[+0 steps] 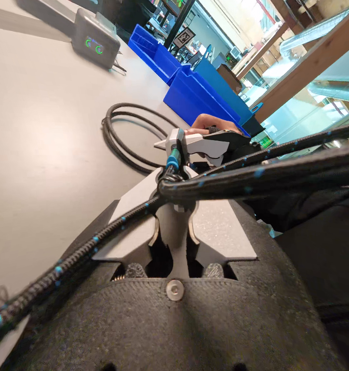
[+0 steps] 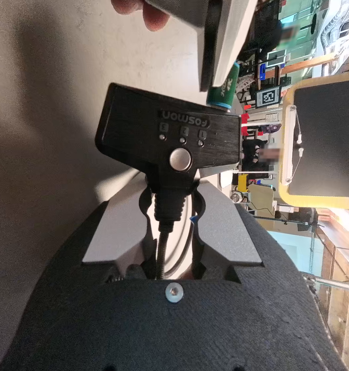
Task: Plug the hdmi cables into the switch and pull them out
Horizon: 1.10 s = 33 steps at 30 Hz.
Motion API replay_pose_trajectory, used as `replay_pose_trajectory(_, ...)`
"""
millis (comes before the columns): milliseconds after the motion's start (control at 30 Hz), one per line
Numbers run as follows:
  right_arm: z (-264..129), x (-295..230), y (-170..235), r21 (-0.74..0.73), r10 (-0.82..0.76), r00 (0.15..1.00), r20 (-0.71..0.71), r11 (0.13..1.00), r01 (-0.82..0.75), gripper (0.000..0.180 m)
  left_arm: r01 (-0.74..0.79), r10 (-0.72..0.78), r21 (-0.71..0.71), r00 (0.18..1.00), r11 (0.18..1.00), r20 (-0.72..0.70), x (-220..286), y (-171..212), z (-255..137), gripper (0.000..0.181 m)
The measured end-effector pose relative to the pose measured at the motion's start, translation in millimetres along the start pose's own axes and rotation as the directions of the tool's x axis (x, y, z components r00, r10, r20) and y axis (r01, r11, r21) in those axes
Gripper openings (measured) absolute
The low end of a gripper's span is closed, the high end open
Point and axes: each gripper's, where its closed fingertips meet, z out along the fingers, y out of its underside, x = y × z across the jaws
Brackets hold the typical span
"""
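Observation:
The black HDMI switch [image 2: 169, 128], with a round silver button and three small lights, is held off the table [image 2: 69, 80]. My right gripper [image 2: 171, 192] is shut on its neck, and its tail cable [image 2: 161, 251] runs back between the fingers. My left gripper [image 2: 219, 76] comes in from above, shut on a green HDMI plug [image 2: 223, 86] whose tip meets the switch's far edge by the first light. In the left wrist view my left gripper [image 1: 171, 176] grips that plug [image 1: 173, 155] at its blue boot. The switch [image 1: 181, 140] shows edge-on beside the right finger [image 1: 207, 143].
Braided black cables [image 1: 250, 176] with blue flecks cross the left wrist view. A coiled black cable [image 1: 129, 138] lies on the grey table [image 1: 39, 140]. Behind it are a black box with green ring lights [image 1: 95, 42] and blue bins [image 1: 189, 86]. A yellow-framed black panel [image 2: 320, 140] stands at the right.

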Motion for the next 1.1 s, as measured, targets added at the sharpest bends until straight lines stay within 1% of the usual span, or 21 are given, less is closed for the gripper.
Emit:
replay_pose_trajectory(33, -1, 1, 1, 0.007, -0.009, 1.000, -0.004, 1.000, 0.009, 0.037, 0.011, -0.011, -0.006, 1.000, 1.000, 0.006, -2, 1, 1, 0.021)
replay_pose_trajectory(100, -1, 0, 4, 0.008, -0.018, 1.000, 0.002, 1.000, 0.018, 0.036, 0.026, -0.026, -0.008, 1.000, 1.000, 0.007, -3, 2, 1, 0.026)
replay_pose_trajectory(267, 3, -1, 18, -0.032, 0.024, 0.999, 0.030, 0.999, -0.023, 0.036, 0.035, -0.034, -0.047, 0.999, 0.998, 0.027, -6, 7, 4, 0.043)
replay_pose_trajectory(400, 2, 1, 35, -0.072, 0.125, 0.990, 0.066, 0.990, -0.120, 0.034, -0.015, 0.020, -0.102, 0.998, 0.995, 0.051, -6, 14, 5, 0.045)
replay_pose_trajectory(467, 3, 3, 49, -0.134, 0.200, 0.977, 0.074, 0.973, -0.189, 0.033, -0.056, 0.064, -0.139, 0.996, 0.989, 0.059, -4, 15, 3, 0.047)
replay_pose_trajectory(533, 4, 4, 63, -0.197, 0.243, 0.967, 0.071, 0.954, -0.225, 0.032, -0.098, 0.109, -0.163, 0.992, 0.982, 0.061, 0, 11, -4, 0.047)
replay_pose_trajectory(633, 3, 8, 78, -0.242, 0.271, 0.961, 0.054, 0.937, -0.251, 0.032, -0.164, 0.186, -0.200, 0.978, 0.966, 0.097, -3, -3, -27, 0.052)
replay_pose_trajectory(700, 2, 12, 82, -0.242, 0.274, 0.961, 0.034, 0.935, -0.258, 0.035, -0.209, 0.246, -0.217, 0.955, 0.954, 0.163, -16, -16, -53, 0.054)
replay_pose_trajectory(733, 1, 15, 83, -0.241, 0.276, 0.961, 0.021, 0.934, -0.263, 0.039, -0.227, 0.274, -0.226, 0.940, 0.947, 0.206, -26, -23, -68, 0.054)
replay_pose_trajectory(800, -1, 18, 86, -0.246, 0.283, 0.959, 0.009, 0.930, -0.273, 0.045, -0.226, 0.295, -0.245, 0.908, 0.943, 0.297, -49, -31, -101, 0.056)
replay_pose_trajectory(867, -4, 22, 87, -0.253, 0.279, 0.960, 0.000, 0.929, -0.270, 0.051, -0.189, 0.270, -0.246, 0.893, 0.951, 0.359, -68, -33, -129, 0.059)
replay_pose_trajectory(900, -6, 24, 88, -0.257, 0.272, 0.962, -0.002, 0.930, -0.263, 0.054, -0.170, 0.253, -0.246, 0.896, 0.954, 0.364, -73, -33, -140, 0.059)
replay_pose_trajectory(967, -10, 28, 87, -0.256, 0.258, 0.966, -0.011, 0.933, -0.252, 0.056, -0.137, 0.243, -0.302, 0.904, 0.943, 0.351, -78, -20, -156, 0.061)
replay_pose_trajectory(1033, -15, 33, 84, -0.245, 0.246, 0.969, -0.025, 0.938, -0.244, 0.056, -0.139, 0.281, -0.389, 0.898, 0.911, 0.339, -80, -4, -167, 0.062)
replay_pose_trajectory(1100, -18, 38, 77, -0.222, 0.236, 0.971, -0.041, 0.945, -0.239, 0.056, -0.155, 0.321, -0.444, 0.889, 0.882, 0.326, -78, 5, -175, 0.062)
